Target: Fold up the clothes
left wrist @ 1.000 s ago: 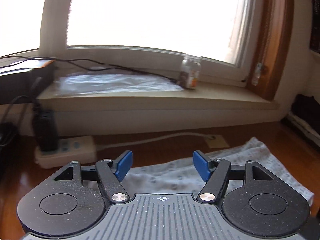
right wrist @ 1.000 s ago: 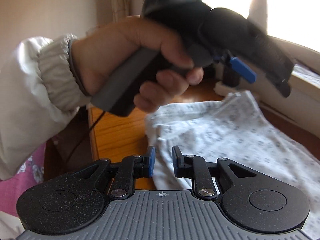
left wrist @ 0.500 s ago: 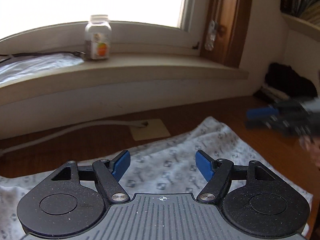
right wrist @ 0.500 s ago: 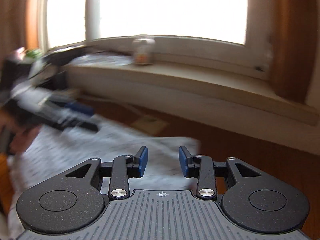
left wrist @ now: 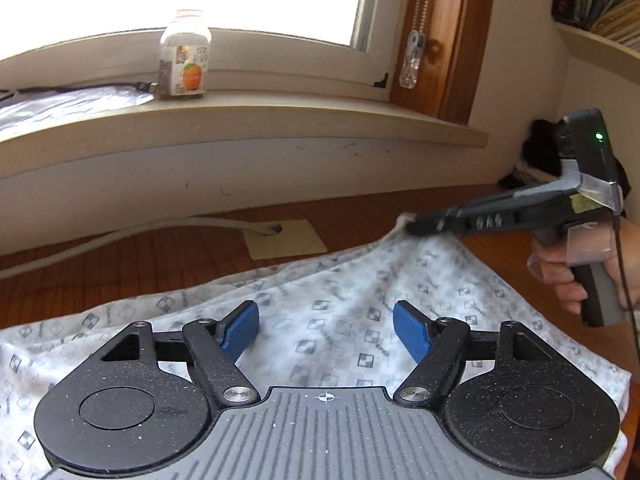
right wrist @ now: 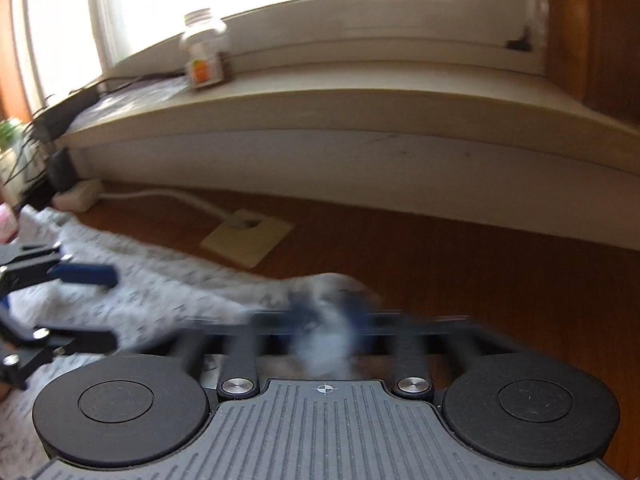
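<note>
A white garment with a small grey print (left wrist: 344,300) lies spread on the wooden table. My left gripper (left wrist: 326,330) is open and empty, hovering over the garment's middle. My right gripper (right wrist: 326,322) is shut on the garment's far corner (right wrist: 324,344), which bunches between the blurred fingers. In the left wrist view the right gripper (left wrist: 412,226) pinches that corner (left wrist: 400,224) at the right and lifts it slightly. The left gripper also shows in the right wrist view (right wrist: 80,304), open at the far left.
A window sill (left wrist: 280,120) runs along the back with a glass jar (left wrist: 186,60) and a plastic sheet (left wrist: 60,100). A white cable (left wrist: 120,232) and a beige cable plate (left wrist: 286,238) lie on the table (left wrist: 120,272). A power strip (right wrist: 78,196) sits far left.
My right gripper has closed on the garment's far corner, where it was open half a second ago. My left gripper has swung right and dropped closer over the garment, staying open.
</note>
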A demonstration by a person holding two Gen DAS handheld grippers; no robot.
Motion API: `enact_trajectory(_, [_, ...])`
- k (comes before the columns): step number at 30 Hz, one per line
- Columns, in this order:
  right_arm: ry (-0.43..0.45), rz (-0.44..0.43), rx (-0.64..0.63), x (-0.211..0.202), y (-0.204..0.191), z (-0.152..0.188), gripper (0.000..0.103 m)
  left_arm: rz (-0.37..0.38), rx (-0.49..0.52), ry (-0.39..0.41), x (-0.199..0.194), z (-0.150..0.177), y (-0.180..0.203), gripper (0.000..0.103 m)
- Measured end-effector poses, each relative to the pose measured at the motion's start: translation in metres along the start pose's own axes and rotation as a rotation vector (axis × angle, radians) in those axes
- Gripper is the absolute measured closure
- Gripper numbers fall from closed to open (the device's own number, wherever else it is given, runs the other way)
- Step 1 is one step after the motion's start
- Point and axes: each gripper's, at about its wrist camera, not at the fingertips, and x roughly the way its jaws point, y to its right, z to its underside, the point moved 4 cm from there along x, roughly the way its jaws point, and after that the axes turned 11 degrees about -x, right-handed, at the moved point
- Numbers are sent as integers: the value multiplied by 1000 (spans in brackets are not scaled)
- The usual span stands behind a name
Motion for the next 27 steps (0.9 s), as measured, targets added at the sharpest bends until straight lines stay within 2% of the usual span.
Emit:
enact_trajectory(2, [55,70,46,-11,14,0,102,-2,-8,-3,-1,0,-1,25])
enact_trajectory(5, [52,148,84,-15,35,4,102,-13,4,-18,2,1,1,25])
enact_trajectory(8, [72,90,94,-23,39,8,97,-22,11,-32,4,1,1,24])
enact_trajectory(11, [98,32,72,-31,33,8,96,-34,19,-46,7,2,3,24])
enact_trajectory(12, [100,3,55,-32,26,8,91,-39,27,-48,7,2,4,24])
enact_trajectory(15, [84,-76,-21,-42,1,14,66,-51,48,-53,8,3,6,23])
enact_trajectory(24, [4,-264,-224,-84,-67,60,63,-87,152,-75,16,10,22,22])
enact_trajectory(27, [-9,-226,-336,-91,-78,72,63,-81,172,-80,20,12,30,25])
